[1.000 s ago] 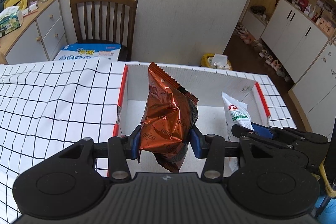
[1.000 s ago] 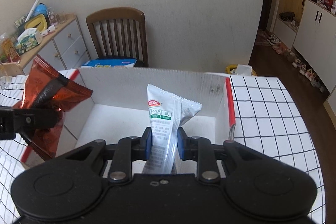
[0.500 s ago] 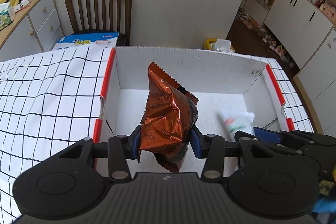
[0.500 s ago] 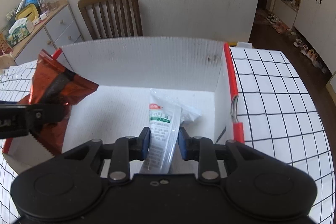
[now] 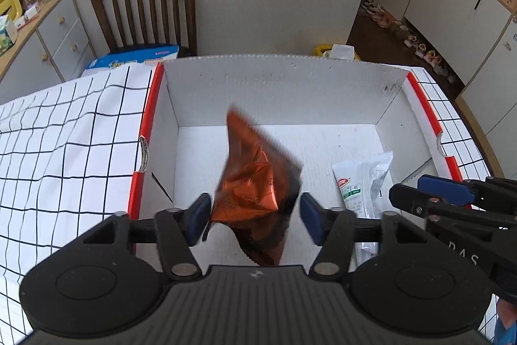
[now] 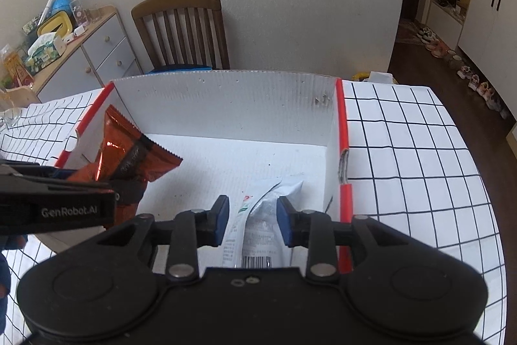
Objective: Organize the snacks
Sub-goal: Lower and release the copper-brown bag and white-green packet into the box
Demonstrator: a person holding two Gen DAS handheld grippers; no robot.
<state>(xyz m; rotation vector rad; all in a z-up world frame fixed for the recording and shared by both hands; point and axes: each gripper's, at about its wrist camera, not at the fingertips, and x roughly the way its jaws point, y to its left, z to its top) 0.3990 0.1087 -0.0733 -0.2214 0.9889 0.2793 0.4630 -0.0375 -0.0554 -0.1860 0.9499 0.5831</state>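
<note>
Both grippers over the white box (image 5: 284,92) on the checked tabletop (image 5: 64,144).

Left gripper (image 5: 255,217): jaws opening, pads clear of the orange snack bag (image 5: 255,183), which sits blurred between them, long axis near upright, lower end toward the box floor.

Right gripper (image 6: 252,220): jaws opening, narrow gap; white packet (image 6: 258,225) lies flat between them on the box floor, untouched, long axis pointing away toward the far wall.

Judgement: both releases nearly done; straight lift-out should clear.
</note>
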